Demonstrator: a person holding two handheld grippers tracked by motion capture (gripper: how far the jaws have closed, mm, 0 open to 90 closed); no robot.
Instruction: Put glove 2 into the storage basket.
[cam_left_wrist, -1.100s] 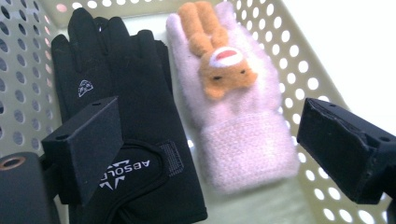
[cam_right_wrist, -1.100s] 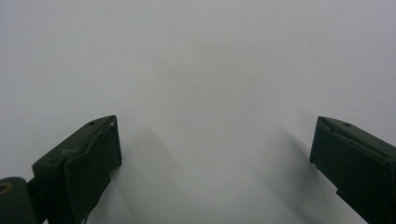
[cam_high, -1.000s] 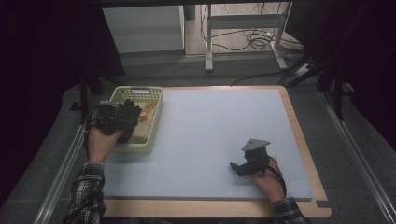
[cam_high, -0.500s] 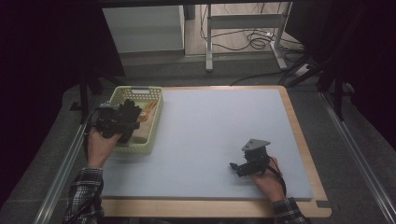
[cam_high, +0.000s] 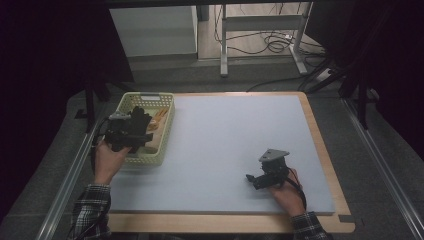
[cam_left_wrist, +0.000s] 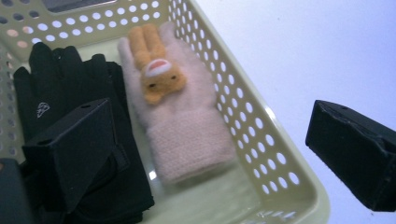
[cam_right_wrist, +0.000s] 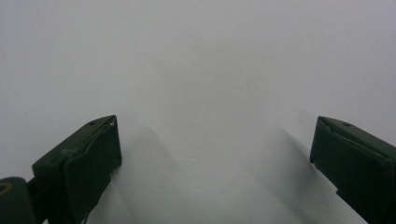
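A pale yellow perforated basket (cam_high: 167, 118) (cam_left_wrist: 280, 154) sits at the left edge of the grey mat. Inside lie a pink knitted glove with an orange bunny (cam_left_wrist: 182, 121) (cam_high: 159, 120) and black gloves (cam_left_wrist: 60, 88) (cam_high: 137, 112). My left gripper (cam_high: 142, 129) (cam_left_wrist: 208, 112) hovers over the basket's near end. Its jaws have just been opening and stand wide apart, gripping nothing, with the pink glove lying loose below the gap. My right gripper (cam_high: 251, 179) (cam_right_wrist: 212, 126) rests low on the mat at the front right, open and empty.
The grey mat (cam_high: 240, 135) covers a wooden board (cam_high: 320, 135). Metal rails run along both sides of the table. Behind the table stand a white cabinet (cam_high: 152, 30) and a metal frame with cables on the floor.
My left gripper has drawn slightly back and up over the basket's near end. The right hand and its gripper have stayed still.
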